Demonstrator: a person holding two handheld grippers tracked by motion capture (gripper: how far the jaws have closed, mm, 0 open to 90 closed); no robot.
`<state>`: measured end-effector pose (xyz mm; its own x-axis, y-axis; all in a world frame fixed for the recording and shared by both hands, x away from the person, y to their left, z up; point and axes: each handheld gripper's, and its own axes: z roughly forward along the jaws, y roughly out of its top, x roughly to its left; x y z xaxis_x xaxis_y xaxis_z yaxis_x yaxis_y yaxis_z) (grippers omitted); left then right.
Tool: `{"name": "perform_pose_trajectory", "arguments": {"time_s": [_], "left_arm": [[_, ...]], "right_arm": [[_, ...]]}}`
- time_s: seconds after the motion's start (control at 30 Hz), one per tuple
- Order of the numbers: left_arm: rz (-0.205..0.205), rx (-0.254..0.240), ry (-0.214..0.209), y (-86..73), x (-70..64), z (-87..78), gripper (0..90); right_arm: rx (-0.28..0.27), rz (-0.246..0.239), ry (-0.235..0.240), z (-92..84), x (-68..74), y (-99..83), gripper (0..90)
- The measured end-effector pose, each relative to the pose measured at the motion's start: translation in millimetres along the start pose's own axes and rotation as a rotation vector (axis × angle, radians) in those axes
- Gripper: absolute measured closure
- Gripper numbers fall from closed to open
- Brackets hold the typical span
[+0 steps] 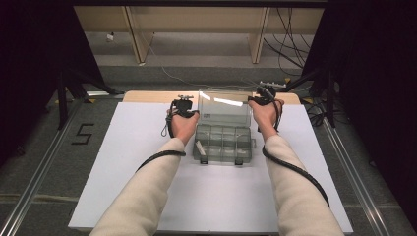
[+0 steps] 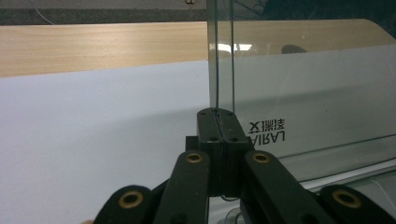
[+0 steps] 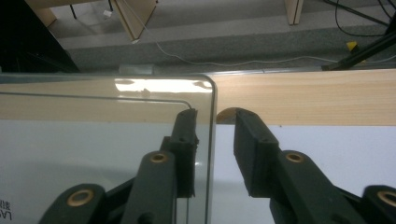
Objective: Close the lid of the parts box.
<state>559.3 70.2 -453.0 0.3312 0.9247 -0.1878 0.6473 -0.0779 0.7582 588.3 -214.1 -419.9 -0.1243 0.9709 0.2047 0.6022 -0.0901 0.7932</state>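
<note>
Underneath, white sheet [image 1: 147,172] over wooden table [image 1: 147,96], grey carpet [image 1: 39,167].

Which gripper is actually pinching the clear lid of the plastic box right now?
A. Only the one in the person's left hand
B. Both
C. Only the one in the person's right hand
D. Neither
A. In its own view the left gripper has its jaws closed tight on the edge of the upright clear lid, while the right gripper straddles the lid's other edge with a visible gap beside it.

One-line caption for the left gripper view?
Left gripper shut on the upright clear lid edge of the organizer box, above the white table.
</note>
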Motion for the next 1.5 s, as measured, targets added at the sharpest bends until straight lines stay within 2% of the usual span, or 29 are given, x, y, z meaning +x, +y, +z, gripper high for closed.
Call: {"name": "perform_pose_trajectory", "arguments": {"time_s": [0.03,0.07,0.1,0.13,0.2,0.23,0.27,0.3,0.33,0.37,0.53,0.57,0.63,0.7,0.73,0.83,0.93,0.97,1.0,1.1,1.13,1.23,1.4,1.47,1.5], "left_arm": [[0.002,0.0,-0.002,0.0,0.1,-0.2,89.2],[0.003,0.0,-0.003,0.1,0.1,-0.5,89.2],[-0.011,-0.014,-0.005,0.0,-1.1,0.1,89.3],[-0.035,-0.036,-0.004,-0.1,-3.0,1.6,89.2],[-0.031,-0.035,-0.008,0.0,-2.9,1.4,89.2],[-0.027,-0.032,-0.007,-0.1,-2.3,1.0,89.2],[0.008,-0.003,-0.008,0.0,0.4,-1.1,89.2],[-0.032,-0.039,-0.008,-0.5,-2.2,1.5,89.2],[-0.03,-0.037,-0.009,-0.6,-2.0,1.4,89.1],[-0.03,-0.037,-0.011,-0.6,-1.8,1.6,89.0],[-0.027,-0.039,-0.02,-0.5,-0.9,2.5,88.4],[0.002,-0.012,-0.023,-0.4,1.6,0.6,88.3],[0.005,-0.013,-0.023,-0.6,1.6,1.1,88.1],[0.01,-0.012,-0.028,-0.7,2.2,1.5,87.7],[-0.024,-0.044,-0.034,-0.9,0.1,4.3,87.3],[-0.001,-0.042,-0.046,-0.2,1.5,3.6,85.5],[0.006,-0.067,-0.053,4.0,3.1,0.6,79.9],[0.039,-0.057,-0.051,6.3,5.7,-2.9,79.0],[0.028,-0.089,-0.045,9.8,5.2,-3.6,78.5],[0.02,-0.13,-0.054,19.4,6.5,-8.3,75.5],[0.009,-0.149,-0.065,21.8,5.8,-8.7,75.4],[0.036,-0.16,-0.07,31.2,5.0,-13.1,75.4],[-0.005,-0.194,-0.094,41.3,0.9,-14.6,79.2],[0.003,-0.202,-0.092,44.7,-0.3,-14.9,80.0],[0.005,-0.199,-0.087,45.8,-1.4,-15.3,80.1]], "right_arm": [[-0.01,-0.017,0.013,1.0,-0.9,1.0,74.3],[-0.011,-0.013,0.005,1.3,-0.1,1.0,76.2],[-0.008,-0.041,0.01,1.4,-2.2,2.4,79.1],[0.011,-0.015,0.009,0.5,-0.7,3.0,80.9],[-0.007,-0.039,0.0,3.3,-1.7,3.3,85.2],[0.007,-0.029,-0.006,1.9,-0.5,4.1,87.2],[0.028,0.0,-0.006,0.0,1.4,5.0,87.7],[0.024,0.009,-0.005,0.1,2.5,5.2,88.1],[0.014,-0.01,-0.005,0.6,2.5,4.6,88.3],[0.019,-0.003,-0.017,0.3,3.2,4.4,88.5],[0.002,-0.034,-0.046,-0.5,2.9,3.2,88.8],[-0.004,-0.029,-0.032,-1.2,3.2,3.0,88.8],[-0.017,-0.052,-0.031,-2.2,2.6,2.9,88.8],[-0.021,-0.052,-0.038,-3.6,3.9,1.7,88.9],[-0.024,-0.037,-0.04,-5.0,5.2,1.2,89.0],[-0.047,-0.037,-0.043,-8.0,6.8,-1.0,89.2],[-0.053,-0.055,-0.05,-11.2,7.1,-2.0,89.2],[-0.055,-0.048,-0.04,-12.6,7.5,-2.3,89.1],[-0.067,-0.047,-0.046,-12.9,8.2,-2.9,89.1],[-0.084,-0.064,-0.046,-17.9,9.2,-5.2,89.2],[-0.098,-0.07,-0.045,-19.3,9.7,-6.6,89.2],[-0.119,-0.075,-0.045,-23.5,11.2,-10.0,89.2],[-0.133,-0.089,-0.036,-30.1,11.4,-11.9,89.1],[-0.148,-0.081,-0.032,-32.6,11.9,-13.6,89.1],[-0.148,-0.093,-0.025,-34.4,10.9,-14.4,89.1]]}}
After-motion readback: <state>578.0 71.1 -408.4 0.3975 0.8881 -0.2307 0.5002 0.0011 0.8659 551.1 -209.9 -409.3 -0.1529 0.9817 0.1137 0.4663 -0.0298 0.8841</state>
